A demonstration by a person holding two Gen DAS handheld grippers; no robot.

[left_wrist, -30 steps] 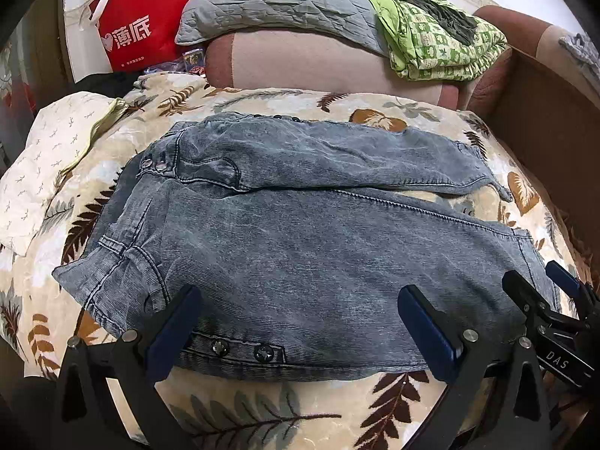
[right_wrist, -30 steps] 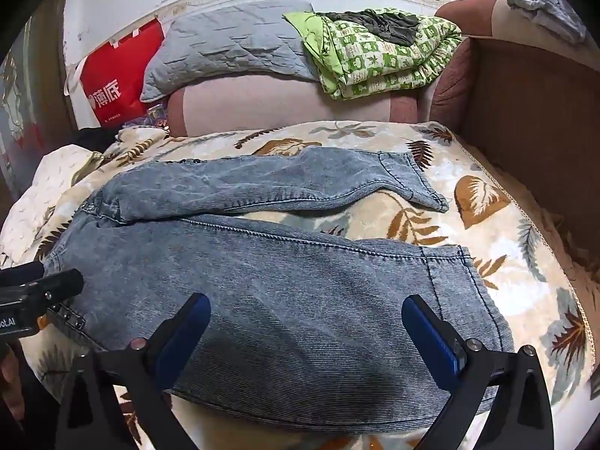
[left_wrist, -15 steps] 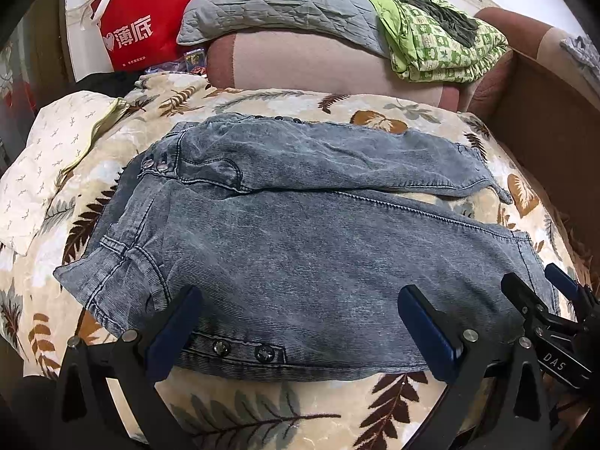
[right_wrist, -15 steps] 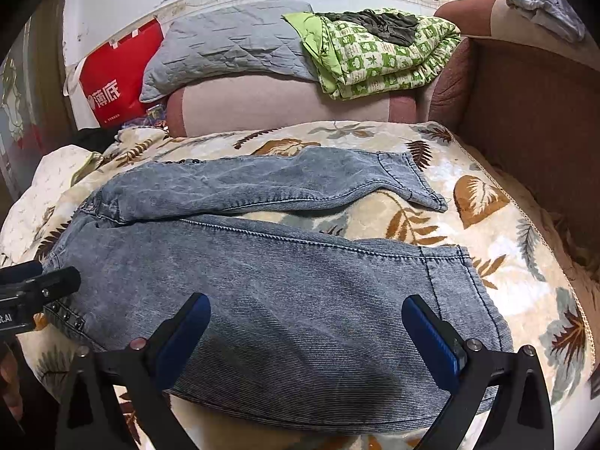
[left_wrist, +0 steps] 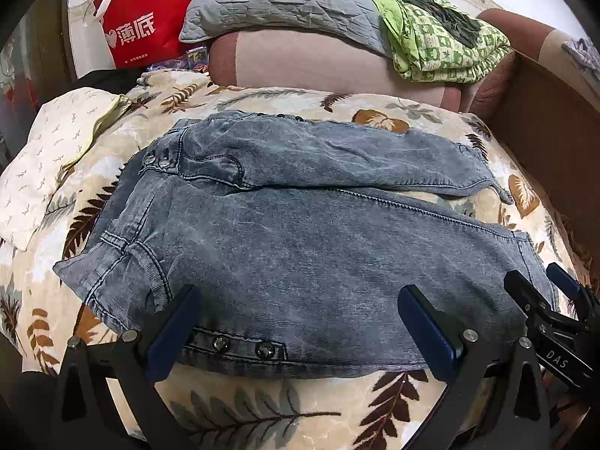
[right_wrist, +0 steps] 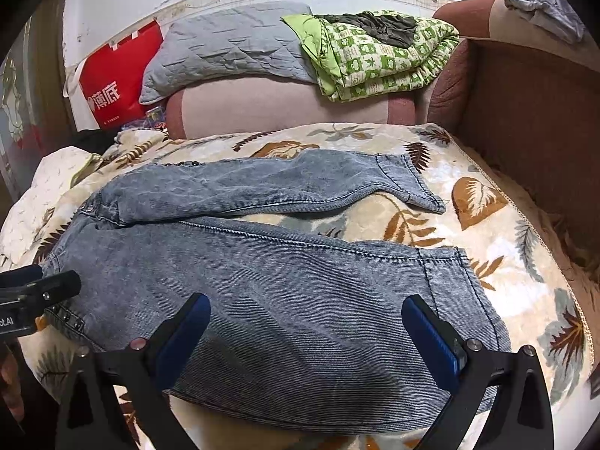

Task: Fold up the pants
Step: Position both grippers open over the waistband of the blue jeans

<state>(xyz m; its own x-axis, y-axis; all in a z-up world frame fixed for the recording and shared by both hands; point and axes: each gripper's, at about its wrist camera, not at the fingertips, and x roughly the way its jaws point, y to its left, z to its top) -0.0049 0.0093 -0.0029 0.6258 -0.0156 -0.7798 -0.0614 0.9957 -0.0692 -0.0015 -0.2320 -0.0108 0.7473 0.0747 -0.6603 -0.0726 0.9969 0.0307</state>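
Grey-blue denim pants [left_wrist: 300, 247] lie spread flat on a leaf-patterned blanket [left_wrist: 262, 405], waistband to the left, legs to the right. The far leg [right_wrist: 270, 187] angles away from the near leg [right_wrist: 300, 300]. My left gripper [left_wrist: 300, 330] is open just above the near edge, beside the studded side seam. My right gripper [right_wrist: 307, 337] is open over the near leg's lower part, close to the cuff [right_wrist: 468, 292]. Neither holds cloth. The right gripper [left_wrist: 555, 322] shows at the left wrist view's right edge; the left gripper [right_wrist: 37, 292] shows at the right wrist view's left edge.
At the back are a pink bolster [left_wrist: 307, 60], a grey pillow [left_wrist: 285, 0], a green patterned quilt [left_wrist: 442, 45] and a red bag [left_wrist: 146, 26]. A white cloth [left_wrist: 48, 157] lies left. A brown sofa arm [right_wrist: 532, 120] bounds the right side.
Both grippers have shifted only slightly over the pants' near edge. The pants have not moved.
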